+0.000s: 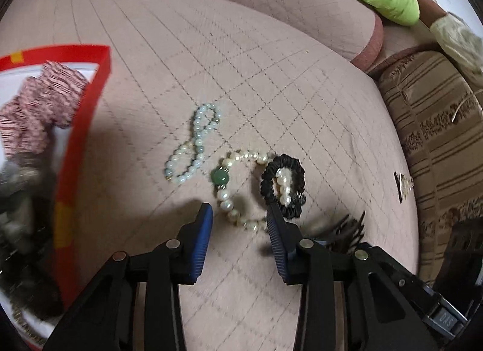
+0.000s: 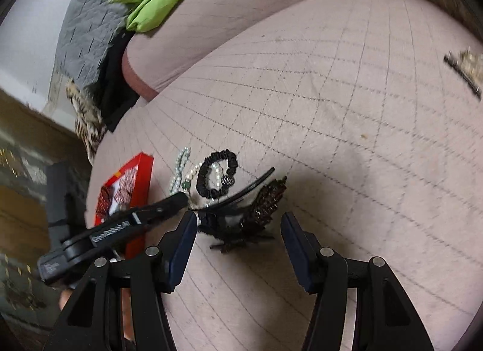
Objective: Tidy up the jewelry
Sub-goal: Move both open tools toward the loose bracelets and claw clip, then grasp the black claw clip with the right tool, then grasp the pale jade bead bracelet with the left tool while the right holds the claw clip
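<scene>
The left claw (image 1: pixel 240 224) hangs open over a quilted pink cushion (image 1: pixel 271 79), its blue pads either side of a pearl bracelet (image 1: pixel 238 188) with a green stone, not pressing it. A pale bead strand (image 1: pixel 193 145) lies just beside it, a black scrunchie (image 1: pixel 283 181) touching its other side. A red box (image 1: pixel 81 151) sits left. The right claw (image 2: pixel 238 230) gapes open above a dark hair clip (image 2: pixel 256 209), apart from it.

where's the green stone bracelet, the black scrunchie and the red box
green stone bracelet (image 1: pixel 220 178), left wrist view, on its green stone
black scrunchie (image 1: pixel 294 166), left wrist view, on its upper right fabric rim
red box (image 1: pixel 81 142), left wrist view, on its right wall
</scene>
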Available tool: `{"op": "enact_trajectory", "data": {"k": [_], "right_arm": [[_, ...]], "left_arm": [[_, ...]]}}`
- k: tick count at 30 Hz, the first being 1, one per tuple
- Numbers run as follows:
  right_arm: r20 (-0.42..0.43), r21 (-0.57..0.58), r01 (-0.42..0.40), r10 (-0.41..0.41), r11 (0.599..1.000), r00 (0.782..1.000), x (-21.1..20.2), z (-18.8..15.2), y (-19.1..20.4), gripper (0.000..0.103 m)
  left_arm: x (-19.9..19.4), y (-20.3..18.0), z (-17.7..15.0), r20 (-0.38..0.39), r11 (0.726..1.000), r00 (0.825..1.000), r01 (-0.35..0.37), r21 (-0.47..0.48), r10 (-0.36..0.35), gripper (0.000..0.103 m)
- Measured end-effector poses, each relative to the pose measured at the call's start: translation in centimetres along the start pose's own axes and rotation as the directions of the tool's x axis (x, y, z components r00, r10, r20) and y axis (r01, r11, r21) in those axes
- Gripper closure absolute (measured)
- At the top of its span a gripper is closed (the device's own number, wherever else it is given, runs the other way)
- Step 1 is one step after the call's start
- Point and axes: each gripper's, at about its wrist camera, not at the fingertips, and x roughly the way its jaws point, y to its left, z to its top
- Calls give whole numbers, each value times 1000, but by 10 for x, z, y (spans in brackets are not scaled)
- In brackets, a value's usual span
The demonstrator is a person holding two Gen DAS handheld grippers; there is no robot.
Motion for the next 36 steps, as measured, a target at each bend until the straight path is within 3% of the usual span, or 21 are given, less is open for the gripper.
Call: {"op": "enact_trajectory", "data": {"k": [5,7,9,12,19,21,29,36], "right_arm": [[15,47,-3,2,999,1000,13,7,3,40],[19,54,12,-13,998,1000,17,8,3,41],[19,63,19,-20,998,1000,20,8,1,62],[29,45,11,-12,999,999,14,7,4,98],[50,-24,12,-10,1000,999,-4,-4,18,99],[62,-47,13,-10,999,998,-13,-9,24,99],[112,-118,34,-20,992,994,-52,-29,40,99],[87,-135,72,-61,988,994,-66,-49,34,99]], "left_arm": [[9,-7,4,14,1000,1000,7,0,-7,68],[11,-8,5,20,1000,1000,-3,1,3,81],[12,-7,4,15,1000,1000,-20,7,20,92],[8,-5,2,22,1000,1000,-13,3,13,96],[-20,-12,-11,51,999,999,-15,31,14,97],[-33,-15,-17,65,999,998,-14,45,11,103],[-86,-23,-44,144,995,990,-29,91,16,103],[-79,-9,-45,102,998,994,-34,56,28,103]]}}
